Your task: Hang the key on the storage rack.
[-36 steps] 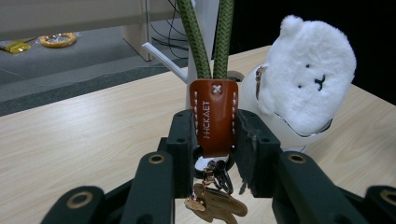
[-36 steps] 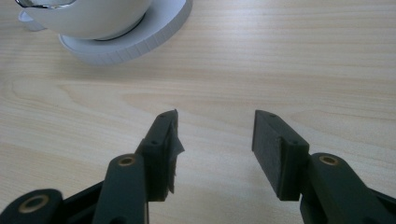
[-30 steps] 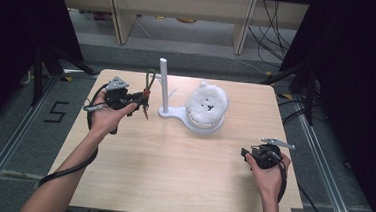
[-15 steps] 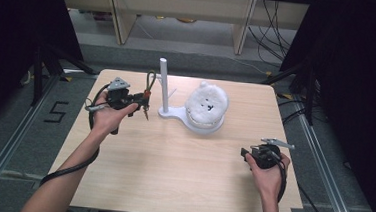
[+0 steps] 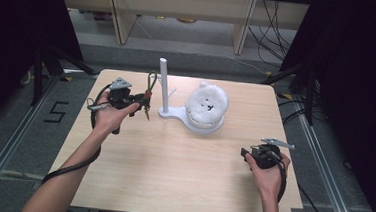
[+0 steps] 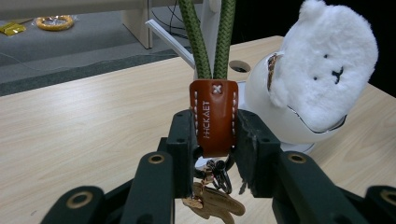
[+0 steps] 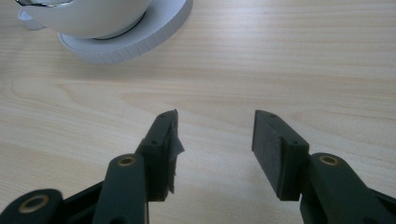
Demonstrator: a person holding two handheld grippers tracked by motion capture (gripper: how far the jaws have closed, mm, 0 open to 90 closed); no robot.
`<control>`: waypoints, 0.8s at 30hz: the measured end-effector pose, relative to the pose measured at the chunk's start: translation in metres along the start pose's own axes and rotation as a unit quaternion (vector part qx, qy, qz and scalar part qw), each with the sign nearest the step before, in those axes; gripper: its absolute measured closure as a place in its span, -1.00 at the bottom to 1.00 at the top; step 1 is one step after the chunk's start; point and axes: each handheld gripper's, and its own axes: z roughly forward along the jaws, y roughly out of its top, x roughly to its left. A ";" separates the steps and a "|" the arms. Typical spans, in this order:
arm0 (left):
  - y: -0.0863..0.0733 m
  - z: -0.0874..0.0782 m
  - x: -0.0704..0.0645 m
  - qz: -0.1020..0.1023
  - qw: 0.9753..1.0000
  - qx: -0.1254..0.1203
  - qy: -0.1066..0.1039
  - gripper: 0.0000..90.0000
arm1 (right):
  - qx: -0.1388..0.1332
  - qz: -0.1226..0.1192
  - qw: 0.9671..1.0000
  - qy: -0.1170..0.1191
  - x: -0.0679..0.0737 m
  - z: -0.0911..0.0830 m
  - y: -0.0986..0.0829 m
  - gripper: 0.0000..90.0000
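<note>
The green cord keychain (image 6: 211, 93) hangs pinched by its leather tab in the left gripper (image 5: 143, 102) beside the white post (image 5: 163, 84), probably awaiting hooking (loop lifted over its top), while the right gripper (image 7: 212, 149) rests agape, empty.

A light wooden table (image 5: 171, 170) carries a white stand (image 5: 173, 112), its round base lying ahead of the right gripper's jaws.

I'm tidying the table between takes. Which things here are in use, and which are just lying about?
In use:
- keychain, clamped in the left claw
- white stand with its post, close by

Lying about:
- plush bear head on the stand's base
- right claw, open, holding nothing
</note>
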 end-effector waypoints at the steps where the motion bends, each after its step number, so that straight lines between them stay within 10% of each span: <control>1: 0.000 0.000 0.000 0.003 1.000 0.002 0.000 0.51 | -0.003 -0.006 1.000 0.000 -0.001 0.000 0.000 0.15; 24: -0.001 0.010 -0.001 0.000 1.000 0.006 0.001 0.50 | -0.002 -0.001 1.000 -0.002 -0.001 0.000 0.000 0.15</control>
